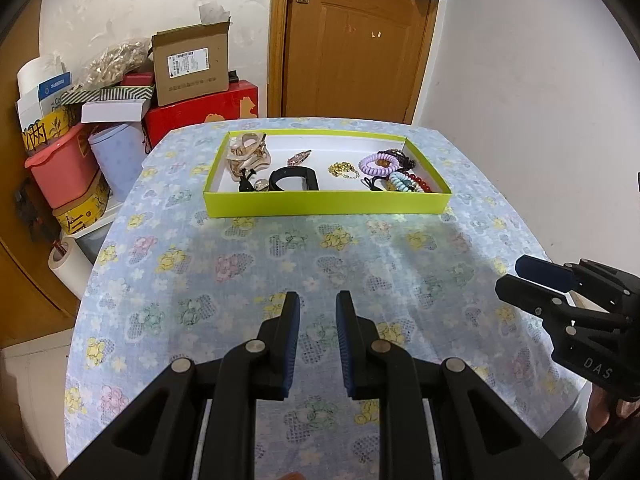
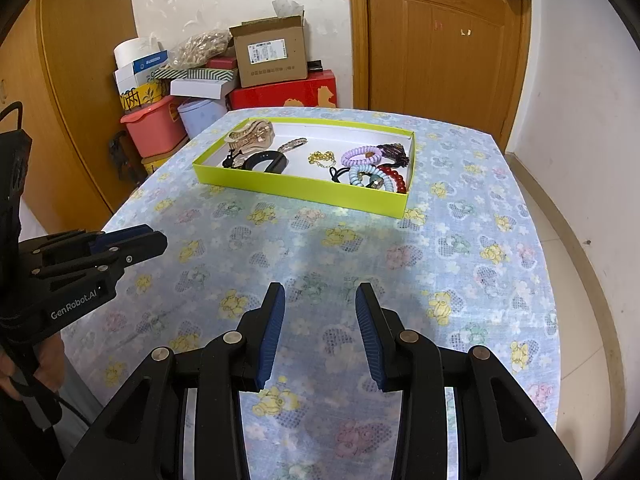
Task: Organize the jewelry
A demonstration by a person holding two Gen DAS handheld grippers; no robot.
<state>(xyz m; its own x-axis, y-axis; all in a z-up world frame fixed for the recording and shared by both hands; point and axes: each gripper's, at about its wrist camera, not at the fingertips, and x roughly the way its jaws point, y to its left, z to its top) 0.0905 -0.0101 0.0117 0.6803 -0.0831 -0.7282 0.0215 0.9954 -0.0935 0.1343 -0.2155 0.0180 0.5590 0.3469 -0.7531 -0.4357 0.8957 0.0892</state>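
Observation:
A lime-green shallow box (image 1: pixel 320 204) (image 2: pixel 296 190) stands at the far end of the flowered tablecloth. Inside lie a beige hair claw (image 1: pixel 246 156) (image 2: pixel 252 138), a black band (image 1: pixel 294 180) (image 2: pixel 266 162), a gold chain (image 1: pixel 342 170) (image 2: pixel 320 158), a purple coil tie (image 1: pixel 378 164) (image 2: pixel 362 156) and red beads (image 1: pixel 420 184) (image 2: pixel 396 178). My left gripper (image 1: pixel 318 306) hovers over the near cloth, open, nothing between its fingers. My right gripper (image 2: pixel 320 298) is also open and holds nothing, well short of the box. Each gripper shows at the edge of the other's view.
Stacked boxes and a pink bin (image 1: pixel 60 168) (image 2: pixel 154 128) crowd the floor beyond the table's far left corner. A wooden door (image 1: pixel 352 40) (image 2: pixel 440 40) stands behind the table. A hand (image 2: pixel 48 360) grips the left tool's handle.

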